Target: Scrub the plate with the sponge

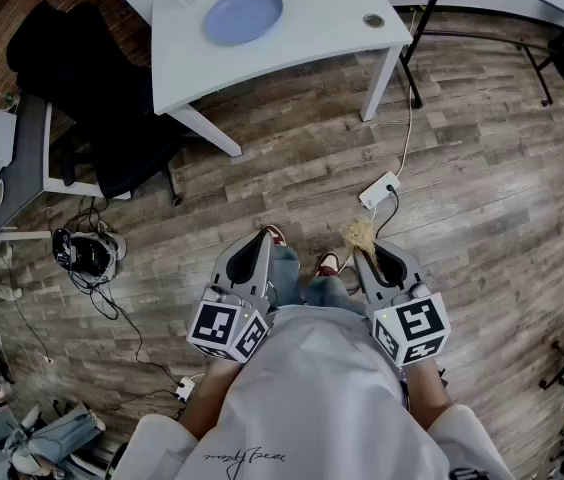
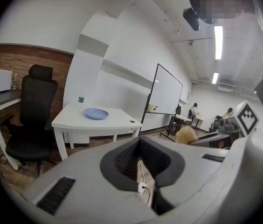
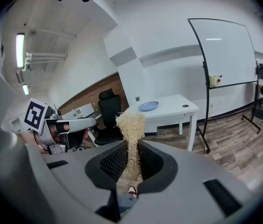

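Nearest, against the person's body, the right gripper (image 3: 131, 148) is clamped on a straw-coloured sponge (image 3: 130, 125). Its own view shows the sponge's long axis running along the jaws, with the frayed end fanning past the tips toward the table; the head view shows only a small tuft. The left gripper (image 2: 139, 148) has its jaws nearly together, leaving a thin, empty slit. Open wood floor (image 1: 462, 218) lies ahead, with a power strip (image 1: 379, 190) on it. Far off, the blue plate (image 1: 243, 15) lies flat on the white table (image 1: 312, 28), well inside its edges.
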`<state>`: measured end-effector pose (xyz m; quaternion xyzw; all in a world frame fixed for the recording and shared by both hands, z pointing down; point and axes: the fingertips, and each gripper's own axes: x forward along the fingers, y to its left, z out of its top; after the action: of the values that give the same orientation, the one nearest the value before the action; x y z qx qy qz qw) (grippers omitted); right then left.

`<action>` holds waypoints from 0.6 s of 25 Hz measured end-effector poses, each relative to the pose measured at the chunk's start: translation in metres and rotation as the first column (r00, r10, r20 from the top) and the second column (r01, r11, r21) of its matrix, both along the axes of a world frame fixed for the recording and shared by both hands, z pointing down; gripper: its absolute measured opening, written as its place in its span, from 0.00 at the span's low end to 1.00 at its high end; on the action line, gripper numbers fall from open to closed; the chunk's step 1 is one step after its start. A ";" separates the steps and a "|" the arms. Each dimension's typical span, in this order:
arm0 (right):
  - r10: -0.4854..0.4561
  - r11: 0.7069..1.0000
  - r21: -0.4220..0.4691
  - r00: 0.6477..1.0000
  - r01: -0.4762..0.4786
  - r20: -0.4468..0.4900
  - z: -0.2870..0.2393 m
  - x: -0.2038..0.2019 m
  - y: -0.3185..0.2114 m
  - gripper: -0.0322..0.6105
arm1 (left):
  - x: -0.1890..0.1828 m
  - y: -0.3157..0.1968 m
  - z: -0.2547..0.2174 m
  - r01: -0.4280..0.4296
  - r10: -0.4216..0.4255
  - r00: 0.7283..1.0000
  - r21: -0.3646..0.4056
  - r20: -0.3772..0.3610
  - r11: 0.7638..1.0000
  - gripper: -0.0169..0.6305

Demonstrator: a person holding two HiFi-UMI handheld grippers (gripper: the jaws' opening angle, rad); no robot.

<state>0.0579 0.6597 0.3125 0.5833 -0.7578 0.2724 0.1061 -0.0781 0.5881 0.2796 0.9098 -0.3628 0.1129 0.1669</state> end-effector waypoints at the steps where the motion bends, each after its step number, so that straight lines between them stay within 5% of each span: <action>1: -0.001 1.000 0.002 1.000 0.001 -0.002 0.000 -0.001 0.000 0.13 | -0.001 0.001 0.000 0.000 0.000 1.000 0.002 -0.001 1.000 0.05; 9: -0.037 0.999 0.004 0.999 0.037 -0.020 0.000 -0.012 -0.012 0.13 | -0.005 -0.006 0.004 0.015 -0.015 1.000 -0.014 -0.002 1.000 0.05; 15: -0.026 0.999 0.022 0.998 0.025 0.055 -0.011 -0.017 -0.045 0.13 | -0.008 -0.039 0.004 0.024 -0.024 1.000 -0.018 -0.016 1.000 0.05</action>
<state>0.0406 0.6145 0.3019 0.5671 -0.7705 0.2791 0.0824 -0.0857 0.5491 0.2839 0.9049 -0.3712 0.1065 0.1792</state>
